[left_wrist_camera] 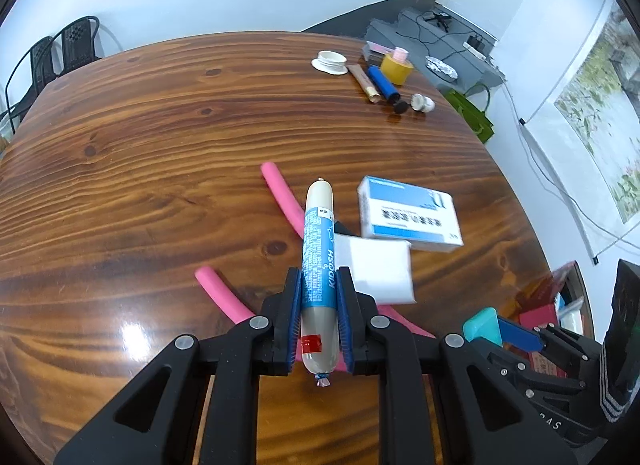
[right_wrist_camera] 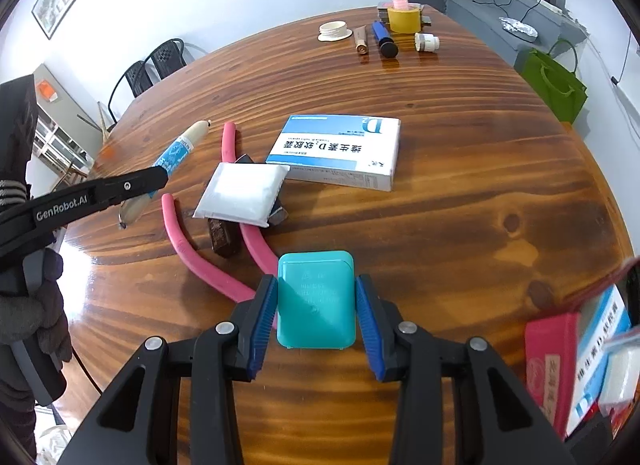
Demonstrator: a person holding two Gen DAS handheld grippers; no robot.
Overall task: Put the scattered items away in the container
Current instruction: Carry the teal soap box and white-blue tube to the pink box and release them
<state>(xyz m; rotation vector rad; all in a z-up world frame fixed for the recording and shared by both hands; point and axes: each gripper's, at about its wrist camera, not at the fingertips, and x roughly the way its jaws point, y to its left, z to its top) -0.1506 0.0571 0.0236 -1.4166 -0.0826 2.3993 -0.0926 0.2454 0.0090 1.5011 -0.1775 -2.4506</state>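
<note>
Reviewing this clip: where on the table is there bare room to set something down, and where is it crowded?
Bare wood spans the table left of the pink foam tube, toward the black chairs. Crowded: around the blue-and-white box and white packet, and the far cluster by the yellow tape roll.

Wooden table [right_wrist_camera: 460, 225] — medicine box [right_wrist_camera: 340, 151], pink tubes [right_wrist_camera: 192, 249]

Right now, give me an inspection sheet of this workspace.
Surface: wooden table, glossy.
Job's things: sausage stick in left gripper; teal case in right gripper; blue-white box, white packet, pink foam tube and brown bar on the table; container partly in view at the right edge.
Clutter: yellow tape roll, blue tube, white lid at far side.
Grippers: both shut on their items.
Cables: on the grey bench.
Surroundings: chairs, green bag.
</note>
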